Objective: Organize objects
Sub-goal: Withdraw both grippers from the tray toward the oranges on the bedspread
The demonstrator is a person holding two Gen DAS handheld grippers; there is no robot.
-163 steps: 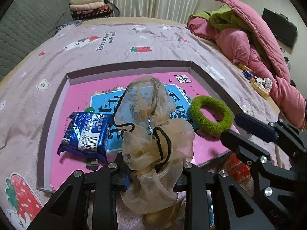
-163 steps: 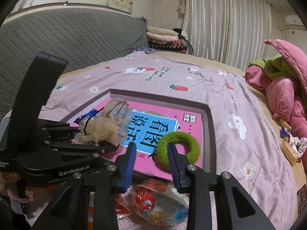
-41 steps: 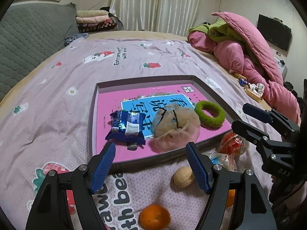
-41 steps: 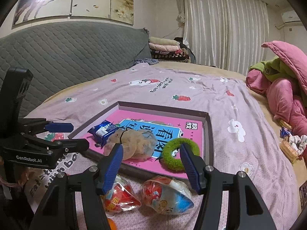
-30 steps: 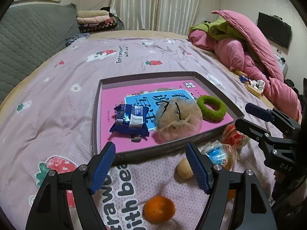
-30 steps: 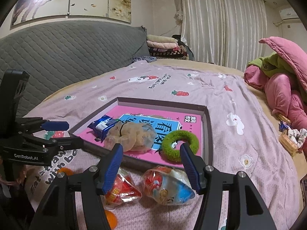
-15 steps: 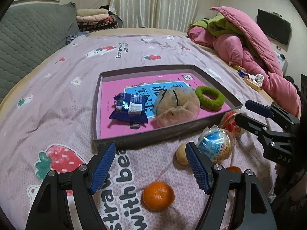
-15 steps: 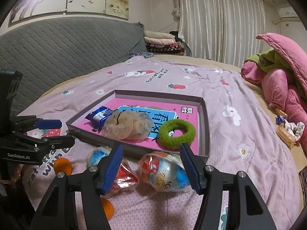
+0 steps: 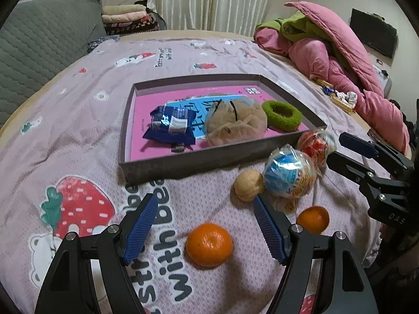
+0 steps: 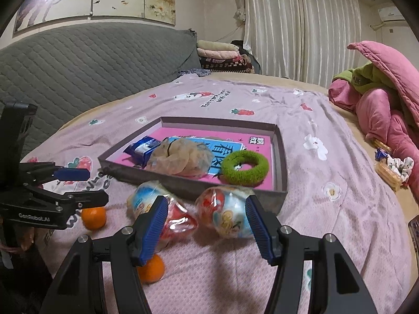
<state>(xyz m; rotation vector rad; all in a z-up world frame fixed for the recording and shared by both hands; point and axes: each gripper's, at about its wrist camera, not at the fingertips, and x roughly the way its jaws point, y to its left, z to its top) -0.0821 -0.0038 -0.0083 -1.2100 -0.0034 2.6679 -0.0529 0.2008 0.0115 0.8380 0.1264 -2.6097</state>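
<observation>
While both hand-held grippers gape empty | tangerine (image 9: 209,244) between left pads | tray (image 9: 183,161) wall beyond

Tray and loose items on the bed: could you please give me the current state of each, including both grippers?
Tray: open, partly filled.
Snack packet: in tray.
Beige scrunchie: in tray.
Green ring: in tray.
Wrapped balls: outside tray.
Oranges: outside tray.
Left gripper: open, empty.
Right gripper: open, empty.
</observation>
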